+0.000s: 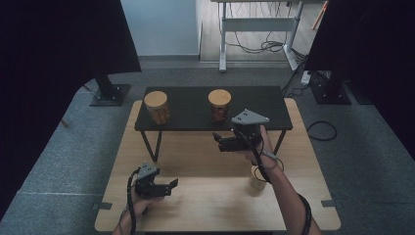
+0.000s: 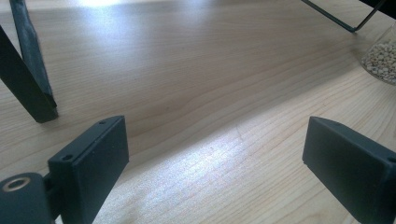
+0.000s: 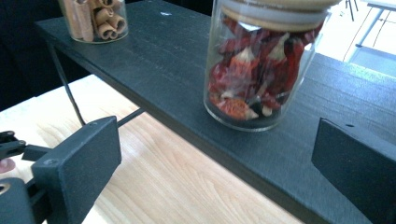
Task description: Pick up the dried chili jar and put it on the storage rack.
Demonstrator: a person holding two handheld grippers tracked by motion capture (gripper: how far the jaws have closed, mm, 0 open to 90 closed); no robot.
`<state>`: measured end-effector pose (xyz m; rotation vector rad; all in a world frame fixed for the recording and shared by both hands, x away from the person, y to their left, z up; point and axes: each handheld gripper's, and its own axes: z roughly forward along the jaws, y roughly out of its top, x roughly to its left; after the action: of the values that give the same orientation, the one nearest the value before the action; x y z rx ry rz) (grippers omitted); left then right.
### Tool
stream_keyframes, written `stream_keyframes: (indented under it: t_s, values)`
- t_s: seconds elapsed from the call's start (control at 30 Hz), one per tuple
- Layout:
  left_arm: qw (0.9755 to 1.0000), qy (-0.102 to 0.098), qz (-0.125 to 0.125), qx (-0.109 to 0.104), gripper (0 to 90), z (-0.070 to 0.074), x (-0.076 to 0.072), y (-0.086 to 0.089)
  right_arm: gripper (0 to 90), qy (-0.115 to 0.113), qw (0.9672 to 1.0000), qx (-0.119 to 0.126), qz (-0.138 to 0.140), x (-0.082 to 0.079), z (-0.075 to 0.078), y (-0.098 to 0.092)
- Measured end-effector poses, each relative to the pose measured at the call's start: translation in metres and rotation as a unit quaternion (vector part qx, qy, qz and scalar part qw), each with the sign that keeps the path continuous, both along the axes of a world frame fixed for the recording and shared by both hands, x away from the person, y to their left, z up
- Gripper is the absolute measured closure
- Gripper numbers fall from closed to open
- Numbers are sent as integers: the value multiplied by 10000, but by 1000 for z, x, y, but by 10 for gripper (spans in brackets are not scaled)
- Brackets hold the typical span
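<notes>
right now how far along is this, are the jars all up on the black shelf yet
Two jars look placed: the cinnamon jar and the chilli jar stand on the black shelf. In hand: nothing; the right gripper is open beside the chilli jar, and the left gripper is open over the wooden table. Left, probably: a third jar on the table beneath the right forearm.

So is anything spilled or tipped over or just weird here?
Nothing stands out. The chilli jar and cinnamon jar stand upright with lids on the black shelf; a third jar stands on the wooden table. No spills.
</notes>
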<state>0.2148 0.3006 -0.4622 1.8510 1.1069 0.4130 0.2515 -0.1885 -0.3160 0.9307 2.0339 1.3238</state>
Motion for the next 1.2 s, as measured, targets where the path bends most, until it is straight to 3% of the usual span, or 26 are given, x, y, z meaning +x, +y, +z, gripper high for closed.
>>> stream_keyframes:
  t_s: [0.33,0.6,1.2]
  values:
    - [10000,18,-17,16,63,-1,0,-2,9,-104,9998,164,44,-26,-24,-13]
    - [10000,38,-12,4,64,-1,0,0,9,-87,9996,275,-36,-47,-54,-17]
    - [10000,34,23,18,63,-1,0,1,12,303,9972,584,-343,-70,-121,-29]
